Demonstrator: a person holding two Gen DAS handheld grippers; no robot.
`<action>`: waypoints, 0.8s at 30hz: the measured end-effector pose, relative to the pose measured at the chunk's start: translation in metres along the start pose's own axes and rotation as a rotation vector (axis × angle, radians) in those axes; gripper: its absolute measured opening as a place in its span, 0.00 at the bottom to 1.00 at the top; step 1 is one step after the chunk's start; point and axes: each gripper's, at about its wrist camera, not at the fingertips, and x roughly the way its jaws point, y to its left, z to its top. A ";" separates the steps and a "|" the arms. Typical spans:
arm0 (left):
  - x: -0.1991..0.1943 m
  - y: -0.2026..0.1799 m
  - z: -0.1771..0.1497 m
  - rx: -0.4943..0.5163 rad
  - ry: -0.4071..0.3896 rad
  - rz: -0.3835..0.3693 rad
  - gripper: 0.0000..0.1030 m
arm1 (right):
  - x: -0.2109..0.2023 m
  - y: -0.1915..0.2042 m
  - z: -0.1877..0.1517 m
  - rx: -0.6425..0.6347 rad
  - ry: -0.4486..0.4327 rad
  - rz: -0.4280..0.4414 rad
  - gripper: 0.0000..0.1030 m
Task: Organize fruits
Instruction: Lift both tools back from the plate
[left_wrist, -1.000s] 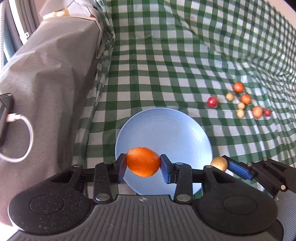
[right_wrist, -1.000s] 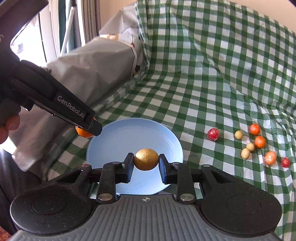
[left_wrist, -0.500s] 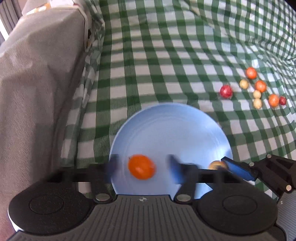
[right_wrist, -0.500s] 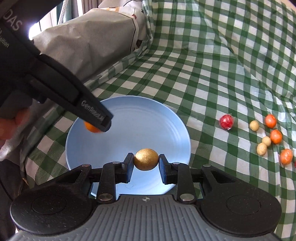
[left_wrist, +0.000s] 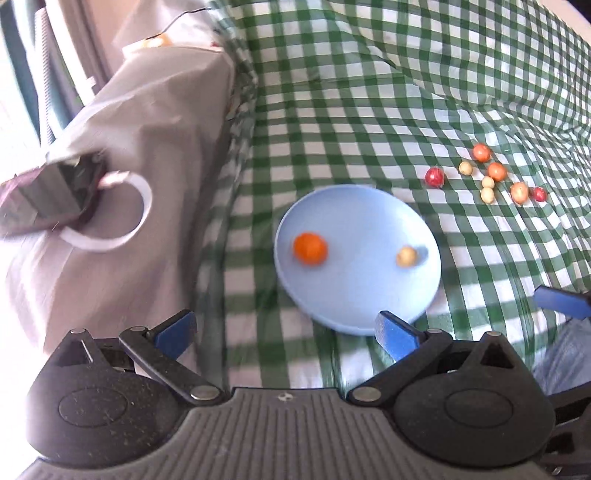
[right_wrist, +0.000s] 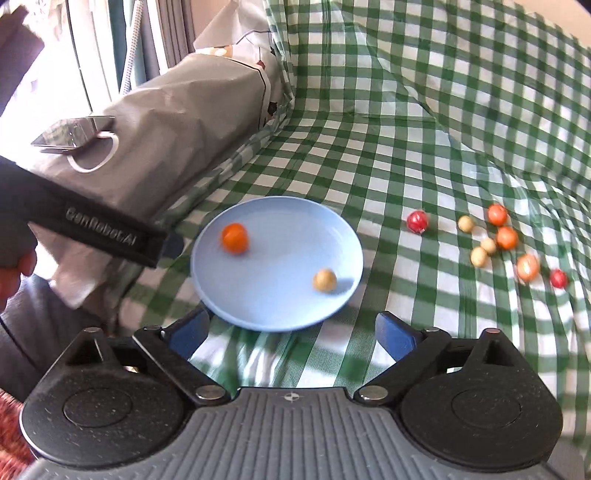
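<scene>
Left claw (left_wrist: 284, 330) released, holds nothing. Ahead of it, round pale-blue plate (left_wrist: 354, 295); small orange fruit (left_wrist: 310, 248) and small yellow fruit (left_wrist: 406, 256) rest apart on it, likely collection spot. Right claw (right_wrist: 291, 332) spread wide, nothing gripped. Ahead-right: loose red, orange, yellow fruits (right_wrist: 496, 242) on green-checked cloth (right_wrist: 388, 110); path unobstructed.

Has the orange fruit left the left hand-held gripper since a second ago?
Yes. The orange fruit now lies on the blue plate, near its left side, and the left hand-held gripper stands open, drawn back past the plate's near rim.
</scene>
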 end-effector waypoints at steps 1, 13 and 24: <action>-0.006 0.002 -0.005 -0.011 -0.003 0.002 1.00 | -0.008 0.004 -0.003 -0.004 -0.011 -0.007 0.96; -0.055 0.002 -0.029 -0.027 -0.085 0.013 1.00 | -0.061 0.026 -0.013 -0.038 -0.148 -0.030 0.98; -0.068 -0.007 -0.034 -0.001 -0.119 0.023 1.00 | -0.078 0.029 -0.018 -0.026 -0.204 -0.043 0.99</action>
